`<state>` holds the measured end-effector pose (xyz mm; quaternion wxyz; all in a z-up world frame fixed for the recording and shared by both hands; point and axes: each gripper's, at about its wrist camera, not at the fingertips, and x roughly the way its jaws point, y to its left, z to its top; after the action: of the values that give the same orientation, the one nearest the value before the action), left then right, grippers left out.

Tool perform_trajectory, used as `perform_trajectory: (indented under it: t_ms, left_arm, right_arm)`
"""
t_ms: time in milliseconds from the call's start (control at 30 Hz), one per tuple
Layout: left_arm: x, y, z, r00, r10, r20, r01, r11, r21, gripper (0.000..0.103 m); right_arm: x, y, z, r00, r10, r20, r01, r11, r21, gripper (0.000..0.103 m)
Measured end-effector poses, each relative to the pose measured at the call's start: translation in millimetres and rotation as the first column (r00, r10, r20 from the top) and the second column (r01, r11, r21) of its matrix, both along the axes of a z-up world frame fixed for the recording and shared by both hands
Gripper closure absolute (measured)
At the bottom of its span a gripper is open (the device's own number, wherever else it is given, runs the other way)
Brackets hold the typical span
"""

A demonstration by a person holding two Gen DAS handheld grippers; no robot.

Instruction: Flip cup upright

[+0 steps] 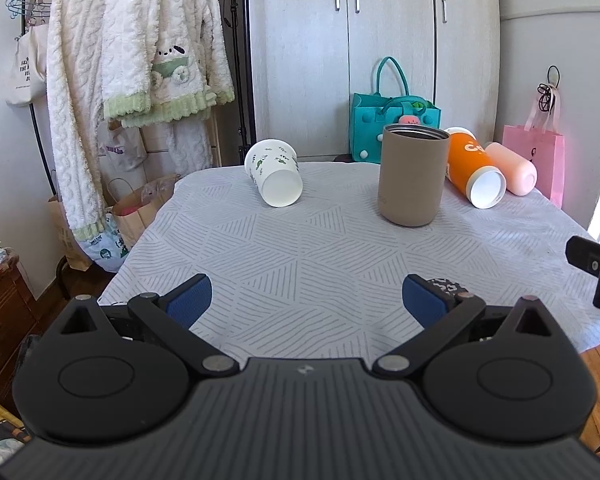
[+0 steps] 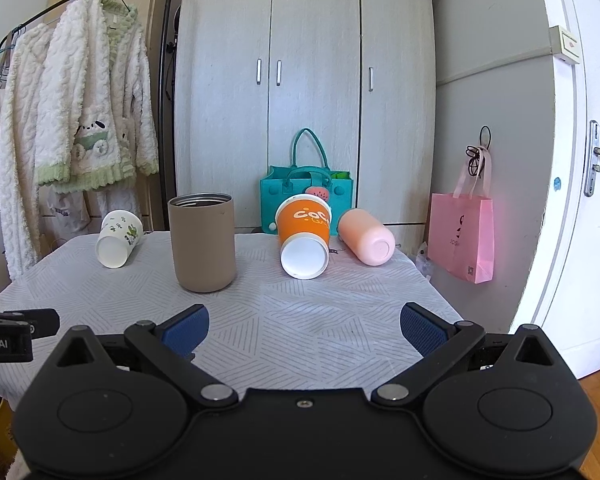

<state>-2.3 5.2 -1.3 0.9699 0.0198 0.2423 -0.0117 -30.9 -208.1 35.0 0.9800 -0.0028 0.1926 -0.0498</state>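
Observation:
A tan cup (image 1: 413, 176) (image 2: 202, 241) stands upright on the cloth-covered table (image 1: 320, 264) (image 2: 300, 320), mouth up. A white cup with green print (image 1: 275, 178) (image 2: 118, 239) lies on its side at the far left, base toward me. An orange cup (image 1: 476, 172) (image 2: 305, 240) and a pink cup (image 1: 512, 168) (image 2: 367, 237) lie on their sides at the far right. My left gripper (image 1: 306, 300) is open and empty above the near edge. My right gripper (image 2: 305, 330) is open and empty, near the front, in line with the orange cup.
A teal felt bag (image 1: 394, 124) (image 2: 308, 196) stands behind the table against the wardrobe (image 2: 300, 80). A pink paper bag (image 2: 462, 236) hangs at the right wall. A clothes rack with fleece robes (image 1: 132, 60) and paper bags (image 1: 136, 208) stands left of the table.

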Motion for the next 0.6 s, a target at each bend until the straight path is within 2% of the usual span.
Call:
perform_trajectory:
  t_ms: [267, 600]
  left_arm:
    - [0.3, 0.5, 0.4, 1.0, -0.003, -0.006, 0.003, 1.0, -0.005, 0.0]
    - [-5.7, 1.9, 3.5, 1.0, 0.003, 0.031, -0.003, 1.0, -0.009, 0.0]
  right_arm:
    - [-1.1, -0.5, -0.6, 1.0, 0.0, 0.001, 0.0, 1.0, -0.001, 0.0]
    - [-1.3, -1.4, -0.3, 1.0, -0.001, 0.002, 0.001, 1.0, -0.008, 0.0]
